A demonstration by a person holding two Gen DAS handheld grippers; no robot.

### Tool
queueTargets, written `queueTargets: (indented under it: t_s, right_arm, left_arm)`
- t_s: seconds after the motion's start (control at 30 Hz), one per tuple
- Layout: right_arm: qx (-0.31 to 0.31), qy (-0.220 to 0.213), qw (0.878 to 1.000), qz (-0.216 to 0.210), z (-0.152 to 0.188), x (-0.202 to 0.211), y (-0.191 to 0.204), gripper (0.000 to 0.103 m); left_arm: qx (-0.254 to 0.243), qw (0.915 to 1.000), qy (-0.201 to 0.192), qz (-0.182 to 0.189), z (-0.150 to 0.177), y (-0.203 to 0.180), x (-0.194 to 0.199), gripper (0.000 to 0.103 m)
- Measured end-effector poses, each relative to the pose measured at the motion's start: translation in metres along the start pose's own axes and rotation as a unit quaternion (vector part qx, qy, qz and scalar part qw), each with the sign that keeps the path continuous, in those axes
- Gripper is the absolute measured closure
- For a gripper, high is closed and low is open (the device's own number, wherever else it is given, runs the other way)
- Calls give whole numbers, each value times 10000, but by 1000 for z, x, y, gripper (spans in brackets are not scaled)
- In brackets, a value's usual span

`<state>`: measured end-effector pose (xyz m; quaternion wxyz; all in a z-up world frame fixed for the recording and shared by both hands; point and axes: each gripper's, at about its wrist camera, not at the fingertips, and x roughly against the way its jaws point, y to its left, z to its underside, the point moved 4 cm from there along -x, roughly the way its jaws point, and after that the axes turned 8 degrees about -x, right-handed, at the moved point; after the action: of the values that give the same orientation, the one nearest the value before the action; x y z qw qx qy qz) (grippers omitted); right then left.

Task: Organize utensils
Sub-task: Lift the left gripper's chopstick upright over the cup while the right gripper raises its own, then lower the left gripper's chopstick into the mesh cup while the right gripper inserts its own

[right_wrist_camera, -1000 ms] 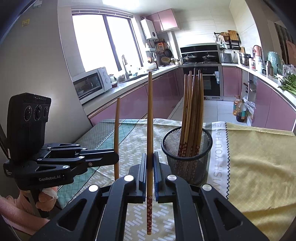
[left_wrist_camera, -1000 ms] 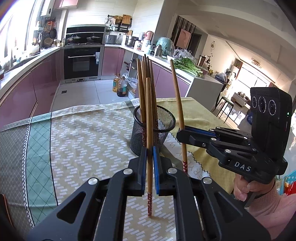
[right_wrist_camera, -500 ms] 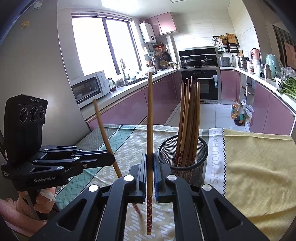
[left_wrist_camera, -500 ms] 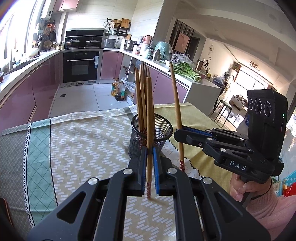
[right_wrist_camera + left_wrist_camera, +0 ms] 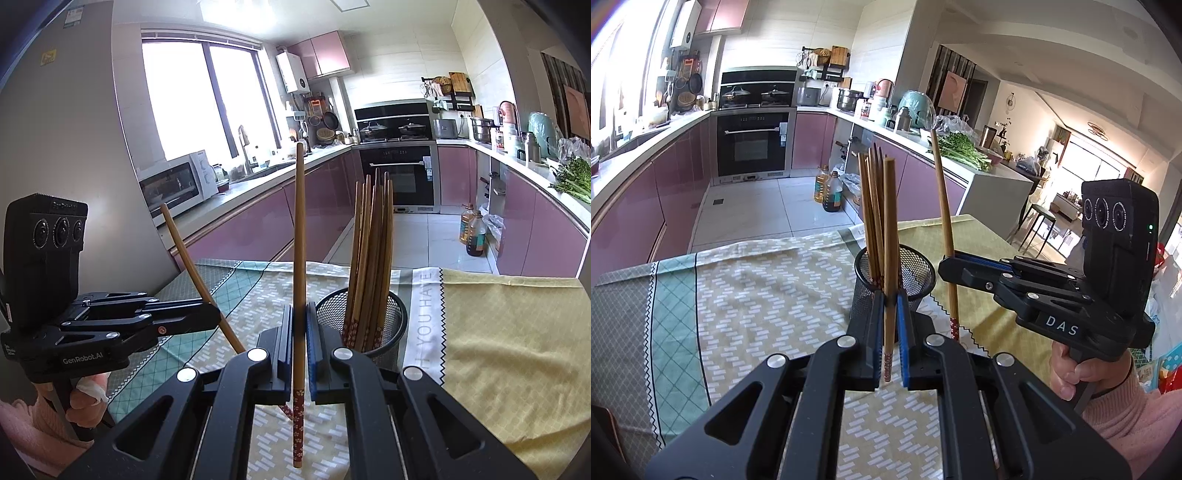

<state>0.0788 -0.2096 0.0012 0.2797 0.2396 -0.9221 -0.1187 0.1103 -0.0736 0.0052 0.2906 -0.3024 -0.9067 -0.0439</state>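
Observation:
A black mesh cup (image 5: 916,275) (image 5: 391,317) stands on the tablecloth with several wooden chopsticks upright in it. My left gripper (image 5: 889,314) (image 5: 218,317) is shut on one wooden chopstick (image 5: 889,236) (image 5: 192,262), held just in front of the cup; in the right wrist view it leans to the left. My right gripper (image 5: 299,328) (image 5: 947,264) is shut on another chopstick (image 5: 299,258) (image 5: 943,218), near upright beside the cup's right rim in the left wrist view. Both sticks have red patterned lower ends hanging below the jaws.
A yellow and green patterned cloth (image 5: 757,295) (image 5: 509,332) covers the table. A person's hands in pink sleeves (image 5: 1137,410) hold both grippers. Beyond the table's far edge lie a tiled kitchen floor, pink cabinets, an oven and oil bottles (image 5: 831,188).
In the right wrist view the left gripper's chopstick went from upright to leaning left. Seen from the left wrist, that stick sits lower in the jaws and the cup looks slightly closer.

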Motion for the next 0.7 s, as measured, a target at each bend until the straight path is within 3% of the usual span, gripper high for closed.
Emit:
queueTargets:
  t_s: [0.7]
  right_arm:
    - [5, -262, 9996, -53, -27, -4, 0, 97]
  left_arm:
    - [-230, 9995, -212, 21, -29, -6, 8, 95]
